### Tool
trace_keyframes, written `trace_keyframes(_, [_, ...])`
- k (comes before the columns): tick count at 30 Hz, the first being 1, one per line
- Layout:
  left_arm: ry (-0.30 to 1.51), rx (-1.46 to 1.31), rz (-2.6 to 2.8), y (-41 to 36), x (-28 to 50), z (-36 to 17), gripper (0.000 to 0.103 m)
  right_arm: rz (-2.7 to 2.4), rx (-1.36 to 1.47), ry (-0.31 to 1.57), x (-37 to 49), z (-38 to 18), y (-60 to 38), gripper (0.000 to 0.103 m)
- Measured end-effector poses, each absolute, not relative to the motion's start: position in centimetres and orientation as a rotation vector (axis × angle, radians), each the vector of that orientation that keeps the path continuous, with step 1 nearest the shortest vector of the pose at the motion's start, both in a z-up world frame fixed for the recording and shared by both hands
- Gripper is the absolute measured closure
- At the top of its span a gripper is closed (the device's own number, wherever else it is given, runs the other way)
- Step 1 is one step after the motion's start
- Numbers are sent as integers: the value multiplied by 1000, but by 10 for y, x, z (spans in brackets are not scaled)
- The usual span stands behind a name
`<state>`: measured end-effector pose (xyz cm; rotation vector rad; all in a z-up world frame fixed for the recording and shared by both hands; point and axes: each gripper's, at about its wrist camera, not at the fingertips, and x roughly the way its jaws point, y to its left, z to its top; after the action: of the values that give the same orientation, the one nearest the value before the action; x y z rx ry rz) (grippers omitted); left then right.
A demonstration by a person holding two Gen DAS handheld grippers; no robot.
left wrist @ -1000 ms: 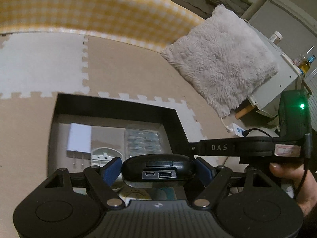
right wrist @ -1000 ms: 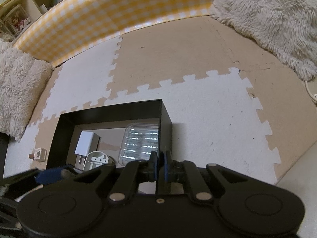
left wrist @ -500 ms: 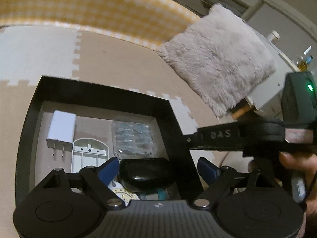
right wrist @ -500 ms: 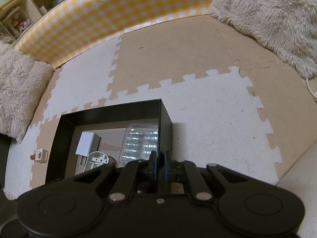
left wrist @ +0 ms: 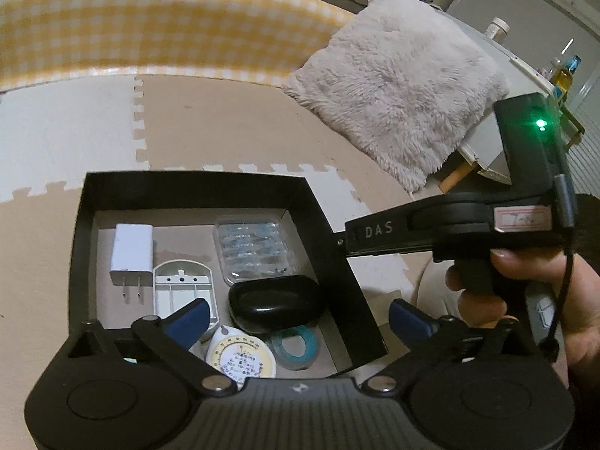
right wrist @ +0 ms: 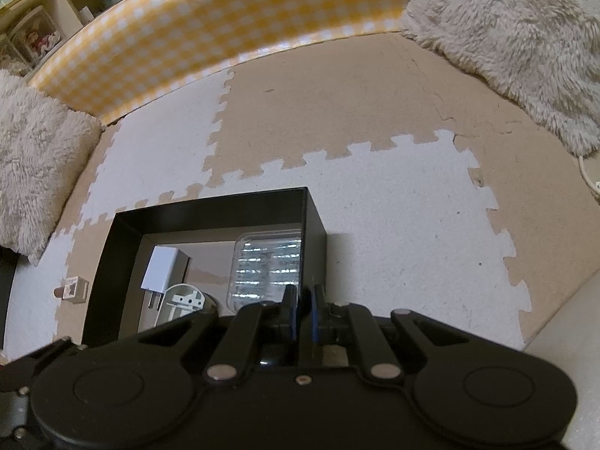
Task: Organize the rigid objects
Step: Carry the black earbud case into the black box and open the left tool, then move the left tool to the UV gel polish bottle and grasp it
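A black open box [left wrist: 84, 225] sits on the foam floor mat. Inside lie a white charger plug [left wrist: 132, 253], a white plastic holder [left wrist: 183, 288], a clear blister case [left wrist: 253, 249], a black oval case [left wrist: 275, 300], a round white dial [left wrist: 242, 358] and a teal tape ring [left wrist: 296, 347]. My left gripper [left wrist: 296, 313] is open wide above the box, empty, with the black case lying below it. My right gripper [right wrist: 303, 296] is shut on the box's right wall [right wrist: 313, 232]; its body shows in the left wrist view [left wrist: 450, 228].
A yellow checked barrier [right wrist: 210, 26] runs along the back. Fluffy cushions lie at right [left wrist: 397, 86] and left [right wrist: 33, 157]. A small white cube [right wrist: 73, 288] lies left of the box. A white cabinet [left wrist: 502, 75] stands at the far right.
My left gripper has let go of the black oval case, which now lies in the box, and has opened wide and drawn back. The right gripper has held still.
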<state>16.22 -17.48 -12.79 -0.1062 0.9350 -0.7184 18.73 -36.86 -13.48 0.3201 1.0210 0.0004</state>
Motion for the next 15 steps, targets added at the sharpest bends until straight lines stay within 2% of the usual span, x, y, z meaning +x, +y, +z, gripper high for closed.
trace_keyframes(15, [896,-63,-647,-156,153,-103,0,-10,313,1005,185,-135,-367,95])
